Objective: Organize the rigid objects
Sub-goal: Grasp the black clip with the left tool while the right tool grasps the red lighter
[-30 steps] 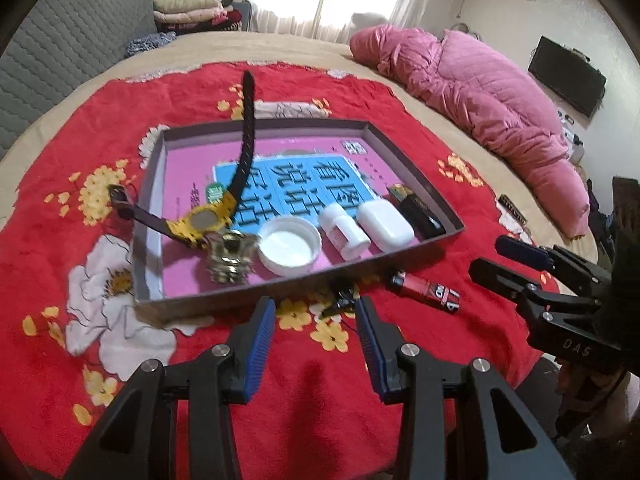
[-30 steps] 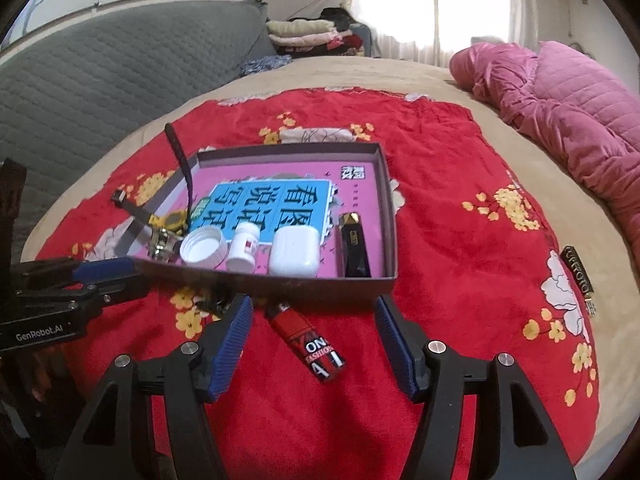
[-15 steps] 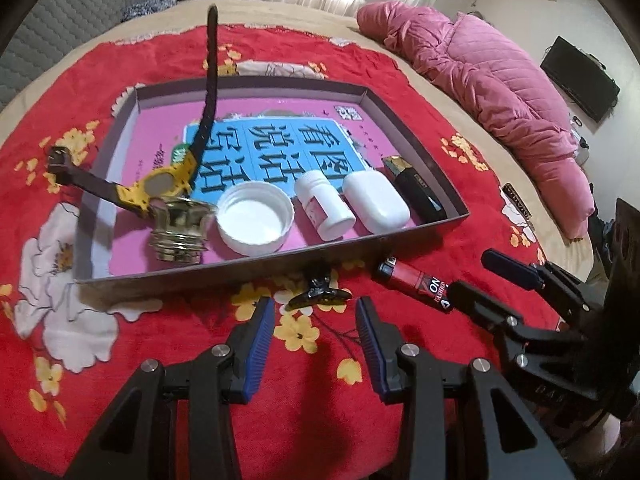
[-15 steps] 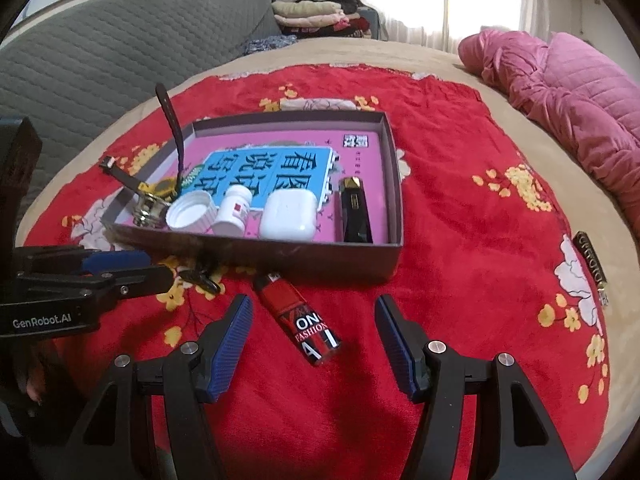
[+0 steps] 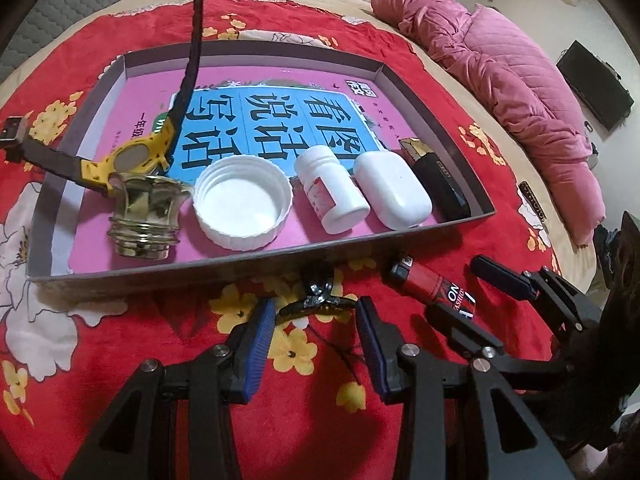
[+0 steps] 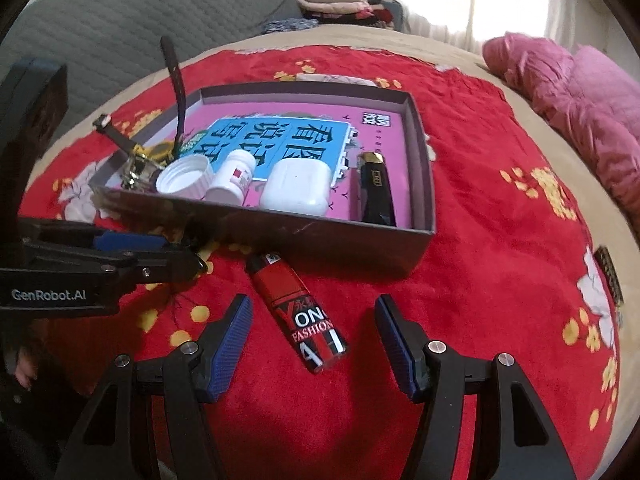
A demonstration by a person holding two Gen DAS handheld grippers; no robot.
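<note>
Both grippers lowered, left gripper (image 5: 316,322) angled down over black clip (image 5: 316,300), right gripper (image 6: 314,330) over red lighter (image 6: 300,312), fingers apart, empty

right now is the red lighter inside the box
No, the red lighter lies on the red cloth outside the box, just in front of its near wall, between the open right gripper fingers.

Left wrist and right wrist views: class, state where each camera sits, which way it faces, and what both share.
Left wrist view: on the left gripper, looking down past open blue-padded jaws at a small black hair clip; the right gripper shows too.
Right wrist view: on the right gripper, open, over a red plastic lighter.
Shared: the shallow grey cardboard tray, lighter and red flowered blanket.
</note>
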